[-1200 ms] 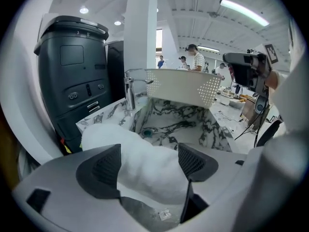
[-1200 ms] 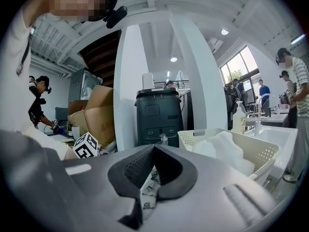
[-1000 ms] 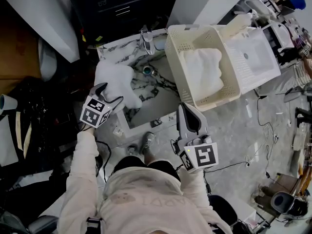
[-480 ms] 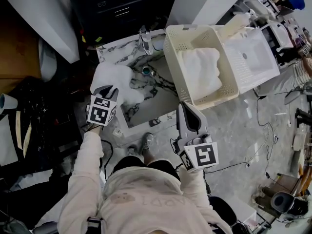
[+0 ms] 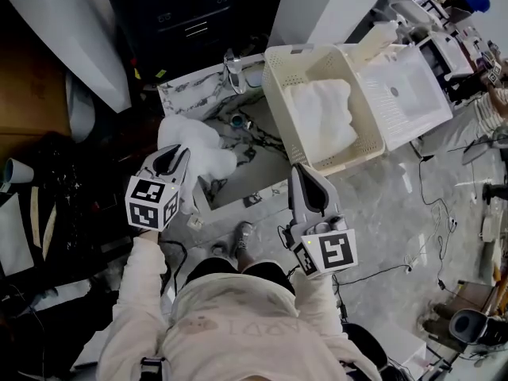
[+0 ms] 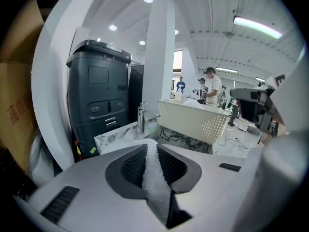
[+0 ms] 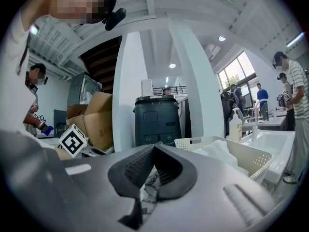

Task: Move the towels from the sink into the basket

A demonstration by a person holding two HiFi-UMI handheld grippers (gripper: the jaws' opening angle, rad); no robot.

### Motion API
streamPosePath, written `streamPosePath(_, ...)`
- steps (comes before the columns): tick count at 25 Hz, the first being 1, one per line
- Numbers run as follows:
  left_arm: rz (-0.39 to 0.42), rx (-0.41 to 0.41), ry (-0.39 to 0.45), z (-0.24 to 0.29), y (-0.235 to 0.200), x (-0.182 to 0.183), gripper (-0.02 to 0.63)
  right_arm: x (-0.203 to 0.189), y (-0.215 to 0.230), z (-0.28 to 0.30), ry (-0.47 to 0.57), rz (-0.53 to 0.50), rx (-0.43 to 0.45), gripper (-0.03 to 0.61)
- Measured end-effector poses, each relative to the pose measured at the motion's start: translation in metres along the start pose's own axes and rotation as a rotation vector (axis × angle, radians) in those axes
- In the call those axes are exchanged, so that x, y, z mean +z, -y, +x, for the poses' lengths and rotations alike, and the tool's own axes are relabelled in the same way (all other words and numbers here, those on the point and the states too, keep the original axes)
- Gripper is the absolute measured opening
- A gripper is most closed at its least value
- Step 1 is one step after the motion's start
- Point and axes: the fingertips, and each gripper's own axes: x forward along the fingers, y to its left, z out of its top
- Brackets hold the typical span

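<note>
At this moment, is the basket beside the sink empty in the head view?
No, a white towel lies bunched inside the basket, covering much of its floor.

I seem to be working in an open robotics lab or test hall, not a home; the marble-look sink (image 5: 193, 90) stands alone as a mock-up on a pale floor (image 5: 381, 213) with loose cables (image 5: 435, 213) trailing across it; tall white columns (image 6: 159, 52) and strip lights (image 6: 256, 27) sit under a high ceiling; cardboard boxes (image 7: 99, 112) are stacked by a column; other people (image 6: 212, 86) stand at benches further back
</note>
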Motion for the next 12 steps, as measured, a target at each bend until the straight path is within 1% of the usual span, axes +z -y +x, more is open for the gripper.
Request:
streamPosePath(3, 0.003, -0.019, 0.078, -0.017, 0.009, 0.023, 0.058, 0.006, -0.001, -0.003, 0.019, 0.0, -0.003, 0.009)
streamPosePath(12, 0.066, -0.041, 0.234, -0.051, 0.032, 0.074, 0.057, 0.022, -0.007, -0.016, 0.059, -0.013, -0.016, 0.011)
